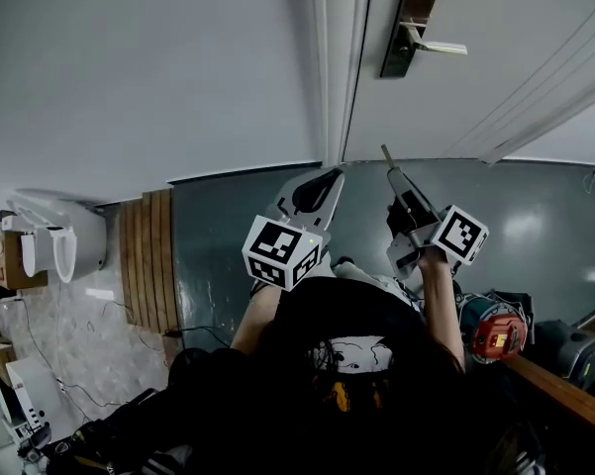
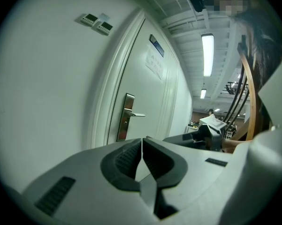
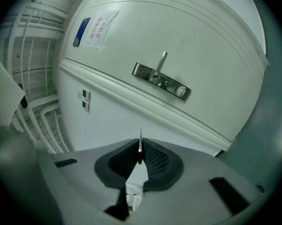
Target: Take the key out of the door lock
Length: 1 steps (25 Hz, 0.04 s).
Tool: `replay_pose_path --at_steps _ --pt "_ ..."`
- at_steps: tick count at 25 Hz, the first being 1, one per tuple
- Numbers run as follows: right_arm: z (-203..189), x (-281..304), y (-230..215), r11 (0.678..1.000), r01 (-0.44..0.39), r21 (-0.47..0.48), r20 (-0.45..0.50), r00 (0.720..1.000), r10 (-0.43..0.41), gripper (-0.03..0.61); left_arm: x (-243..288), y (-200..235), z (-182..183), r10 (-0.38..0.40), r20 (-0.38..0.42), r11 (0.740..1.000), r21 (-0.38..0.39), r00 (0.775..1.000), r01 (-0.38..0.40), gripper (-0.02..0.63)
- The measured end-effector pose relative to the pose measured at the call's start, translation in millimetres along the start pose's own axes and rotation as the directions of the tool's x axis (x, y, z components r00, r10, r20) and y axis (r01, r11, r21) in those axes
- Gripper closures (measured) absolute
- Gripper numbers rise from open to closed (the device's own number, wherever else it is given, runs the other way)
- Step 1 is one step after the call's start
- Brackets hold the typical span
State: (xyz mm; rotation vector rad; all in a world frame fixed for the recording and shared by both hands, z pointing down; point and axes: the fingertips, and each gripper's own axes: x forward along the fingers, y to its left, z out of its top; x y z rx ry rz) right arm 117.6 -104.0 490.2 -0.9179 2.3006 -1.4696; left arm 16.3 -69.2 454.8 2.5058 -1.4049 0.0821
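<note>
Seen from the head view, a person stands a little back from a closed white door, a handheld gripper in each hand, both aimed toward it. High on the door sits the door lock, a tall metal plate with a lever handle reaching to the right.

The right gripper has its fingers pressed nearly together on the key. In the right gripper view a thin metal blade stands edge-on out of the seam between the dark ridged pads. In the head view the same sliver pokes past the gripper's tip toward the door, well apart from the lock. Whether the keyhole itself is empty is too small to tell, but the key appears to be out of it already.

The left gripper is closed with nothing between its fingers; it points at the pale wall just left of the door frame.

Judged from this, the extraction looks done and what remains is to carry the key safely. The blade is slim and pinched only along its flat, so the squeeze should be firm and even. The wrist should move slowly, without twisting, so the key does not pivot or slide out onto the dark floor
</note>
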Motion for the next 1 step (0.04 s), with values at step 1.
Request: replay_pose_path --at_steps 1 --pt "0.0 -4.1 0.5 1.000 -0.004 -0.009 -0.005 1.000 0.004 0.558 -1.3 -4.3 -0.2 0.004 0.006 1.000 0.001 1.000 -0.004 0.600"
